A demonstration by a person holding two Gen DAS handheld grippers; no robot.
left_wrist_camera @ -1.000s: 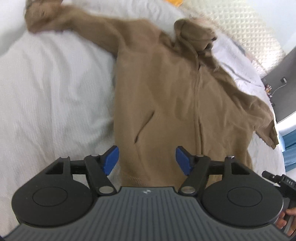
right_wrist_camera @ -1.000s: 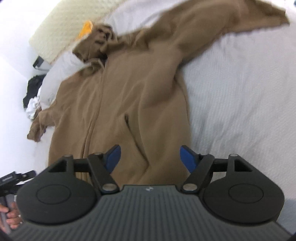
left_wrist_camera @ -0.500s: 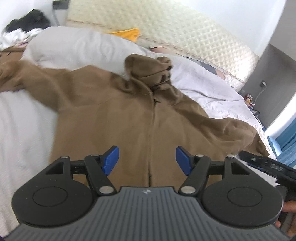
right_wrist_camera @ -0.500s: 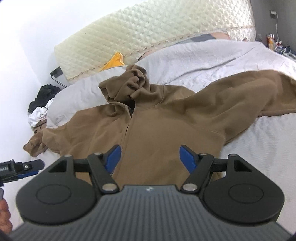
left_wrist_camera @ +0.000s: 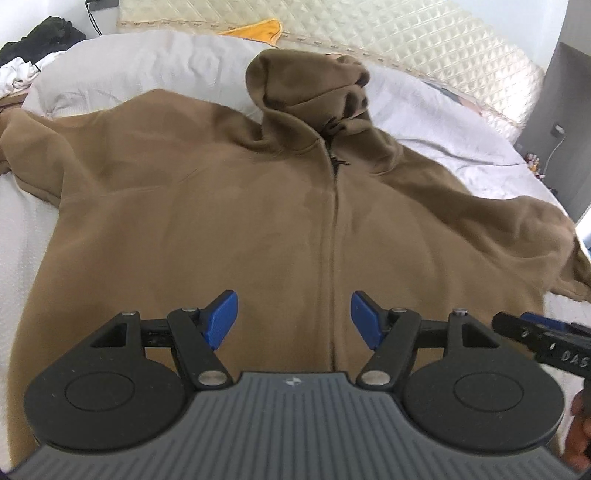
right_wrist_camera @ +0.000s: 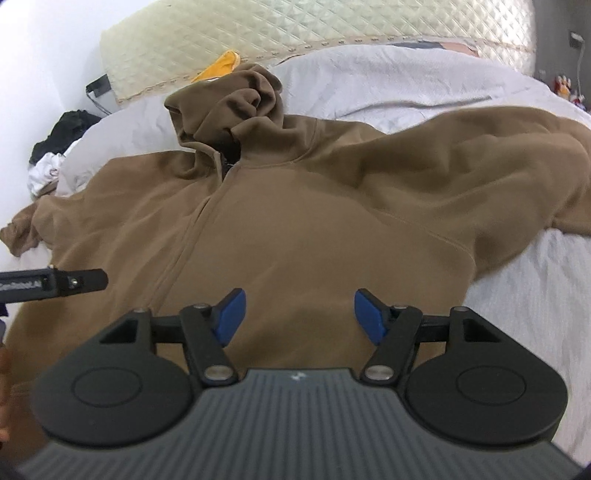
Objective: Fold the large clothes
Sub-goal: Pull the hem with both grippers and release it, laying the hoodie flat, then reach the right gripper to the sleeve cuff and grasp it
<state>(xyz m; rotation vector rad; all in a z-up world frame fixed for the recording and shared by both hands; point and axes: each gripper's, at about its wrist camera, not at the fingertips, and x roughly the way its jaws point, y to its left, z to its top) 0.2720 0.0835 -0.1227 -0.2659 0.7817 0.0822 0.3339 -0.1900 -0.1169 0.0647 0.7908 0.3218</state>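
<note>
A brown zip-up hoodie (left_wrist_camera: 229,221) lies front-up on a white bed, hood (left_wrist_camera: 306,85) bunched at the far end, both sleeves spread outwards. In the right wrist view the same hoodie (right_wrist_camera: 295,229) fills the middle, its right sleeve (right_wrist_camera: 480,166) heaped up. My left gripper (left_wrist_camera: 293,319) hovers over the lower chest just left of the zipper, open with nothing between its blue pads. My right gripper (right_wrist_camera: 299,317) hovers over the hoodie's right half; its jaws are closing, with only air between the pads.
White bedding (left_wrist_camera: 22,236) surrounds the hoodie. A quilted cream headboard (left_wrist_camera: 424,40) and a yellow cloth (left_wrist_camera: 258,29) lie at the far end. Dark and white clothes (right_wrist_camera: 55,147) are piled at the far left. The other gripper's tip (right_wrist_camera: 74,282) shows at the left edge.
Both views swung from looking steeply down on the hoodie to facing it square-on, and both grippers came in lower and closer over its chest. The right jaws narrowed slightly.
</note>
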